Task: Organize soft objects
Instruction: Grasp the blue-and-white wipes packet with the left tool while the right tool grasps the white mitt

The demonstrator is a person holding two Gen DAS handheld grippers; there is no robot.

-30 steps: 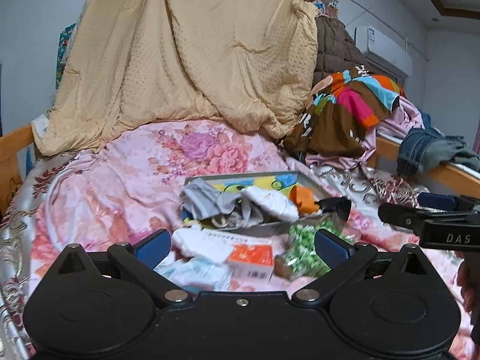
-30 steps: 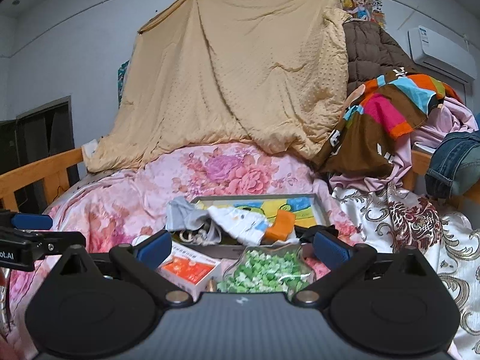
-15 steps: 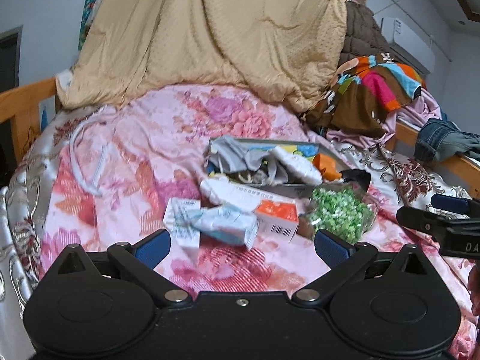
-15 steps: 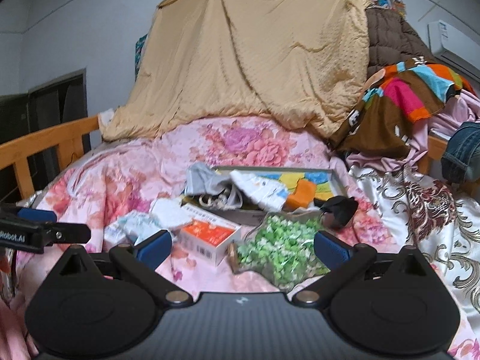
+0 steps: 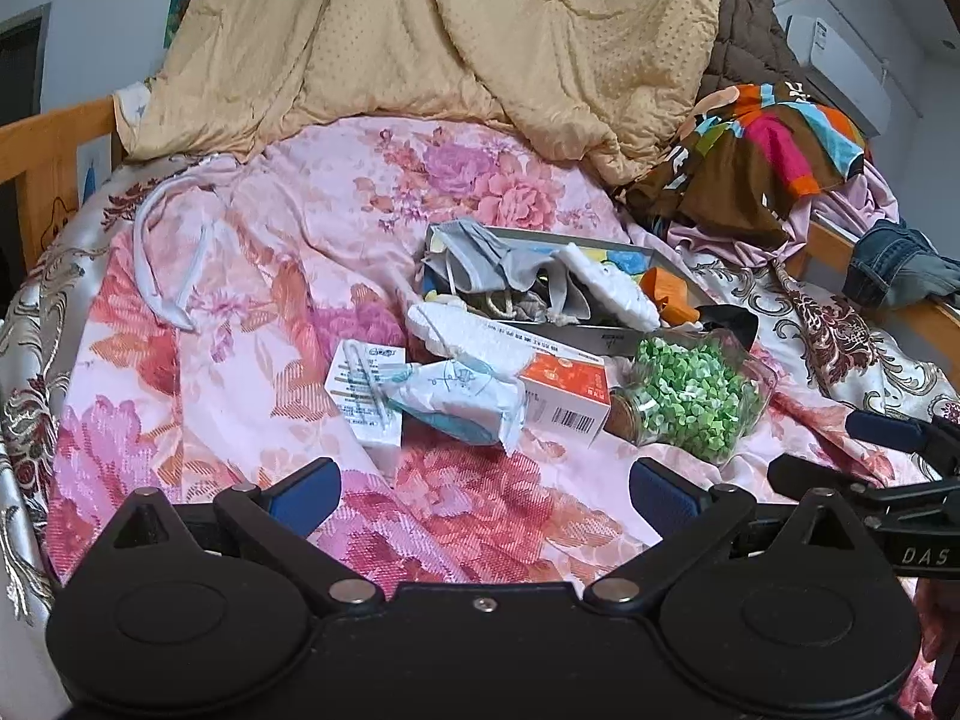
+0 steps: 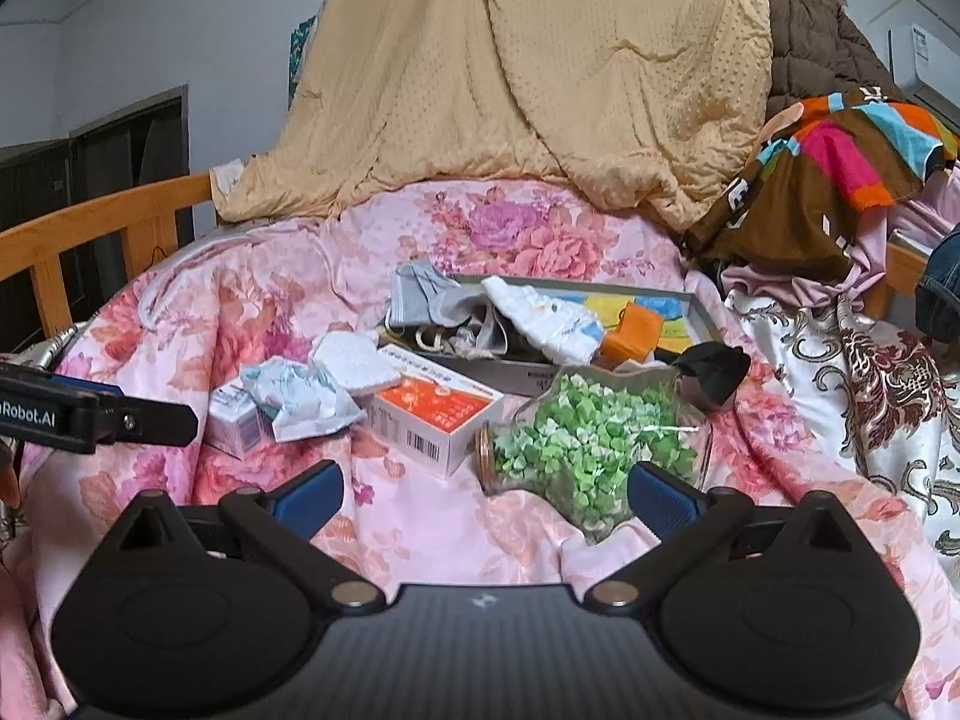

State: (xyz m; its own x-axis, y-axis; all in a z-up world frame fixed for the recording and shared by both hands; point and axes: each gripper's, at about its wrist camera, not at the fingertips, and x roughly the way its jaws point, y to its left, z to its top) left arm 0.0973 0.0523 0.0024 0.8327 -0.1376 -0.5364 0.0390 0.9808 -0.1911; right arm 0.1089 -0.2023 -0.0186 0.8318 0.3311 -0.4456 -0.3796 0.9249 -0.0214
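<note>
A tray (image 6: 699, 315) lies on the bedspread (image 6: 540, 240), with a box (image 6: 435, 414) and a jar (image 6: 591, 438) before it.

- Right gripper (image 5: 900, 468), side of its black body, seen from the left wrist view: white capitals "DAS"; the lettering is cut off at the frame edge.
- Left gripper (image 6: 96, 414), side of its black body, seen from the right wrist view: white lettering "Robot.AI"; the start of the word is cut off at the frame edge.
- Orange-and-white carton (image 6: 435, 414): black barcode on its near end; printed characters on the top face are too small to read.
- Small white box (image 5: 363, 390): blue logo and lines of print, illegible.
- Grey tray (image 5: 576, 339), front wall: small dark print, illegible.
</note>
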